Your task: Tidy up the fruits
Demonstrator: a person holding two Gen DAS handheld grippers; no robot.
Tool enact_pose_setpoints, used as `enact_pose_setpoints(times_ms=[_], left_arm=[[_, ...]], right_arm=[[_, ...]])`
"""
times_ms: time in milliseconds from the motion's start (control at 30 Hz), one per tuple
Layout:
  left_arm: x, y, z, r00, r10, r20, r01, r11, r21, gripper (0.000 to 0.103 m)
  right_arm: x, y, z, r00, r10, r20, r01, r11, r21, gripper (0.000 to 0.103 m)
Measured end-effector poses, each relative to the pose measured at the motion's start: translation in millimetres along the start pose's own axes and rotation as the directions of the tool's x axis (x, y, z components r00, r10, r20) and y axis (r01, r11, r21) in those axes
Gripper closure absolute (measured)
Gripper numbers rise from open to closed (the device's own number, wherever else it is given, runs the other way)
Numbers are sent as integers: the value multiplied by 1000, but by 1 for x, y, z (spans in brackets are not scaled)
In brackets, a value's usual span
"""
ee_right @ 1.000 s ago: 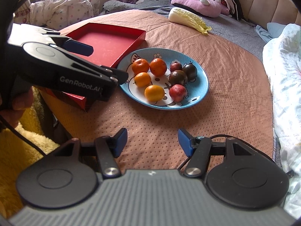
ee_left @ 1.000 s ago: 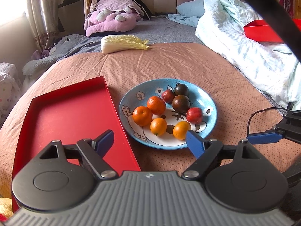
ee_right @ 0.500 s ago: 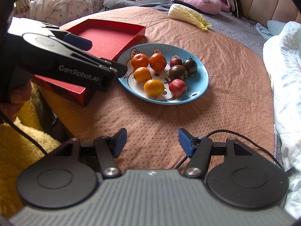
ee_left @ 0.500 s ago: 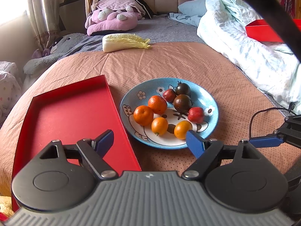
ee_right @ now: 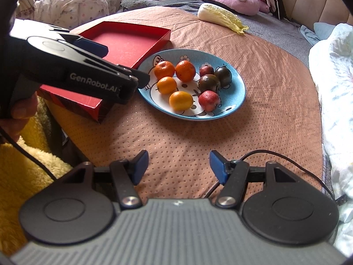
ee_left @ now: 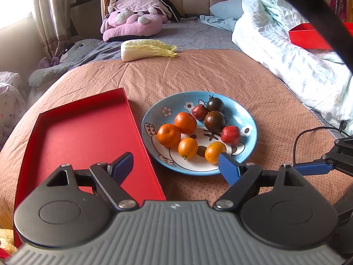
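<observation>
**A:** Report claw status.

**B:** My left gripper (ee_left: 175, 165) stands wide, with nothing between its pads. Its left pad sits over the red tray (ee_left: 77, 137); its right pad sits in front of the near rim of the plate (ee_left: 247, 112). My right gripper (ee_right: 178, 165) also stands wide and holds nothing. It hangs over bare brown cloth (ee_right: 176, 137), apart from the plate.

**A:** Locate the fruit.

**B:** All fruit lies on the blue plate. On the tray side there are four oranges (ee_left: 168, 135). On the other side there are two dark tomatoes (ee_left: 214, 121) and two red fruits (ee_left: 230, 134). The tomatoes touch each other. The two larger oranges touch each other.

**A:** Position of plate and tray?

**B:** The plate sits on the cloth just beside the tray's right edge. The tray is empty.

**A:** Other items?

**B:** A cabbage (ee_left: 145, 46) lies at the far edge of the cloth, well apart from the plate. A second red tray (ee_left: 308, 36) rests on the pale quilt (ee_left: 286, 66) at far right.
</observation>
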State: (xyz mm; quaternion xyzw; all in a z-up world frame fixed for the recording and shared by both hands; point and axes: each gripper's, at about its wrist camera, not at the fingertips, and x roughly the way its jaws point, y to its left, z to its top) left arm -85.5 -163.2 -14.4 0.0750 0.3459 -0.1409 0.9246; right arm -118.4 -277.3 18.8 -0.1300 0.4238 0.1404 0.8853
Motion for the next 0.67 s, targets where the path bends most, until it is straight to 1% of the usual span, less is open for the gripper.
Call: enact_pose_setpoints(times_ms=[333,667], left_arm=[[1,0,1,1000,3,-5,-3,1000,-6,16],[1,-2,1,1000,7,8,-7,1000,-2,16]], right_arm=[[2,0,-1,1000,2,-6,-2,1000,-3,39],[3,-1,-2,1000,2,-8,-2,1000,-2,39]])
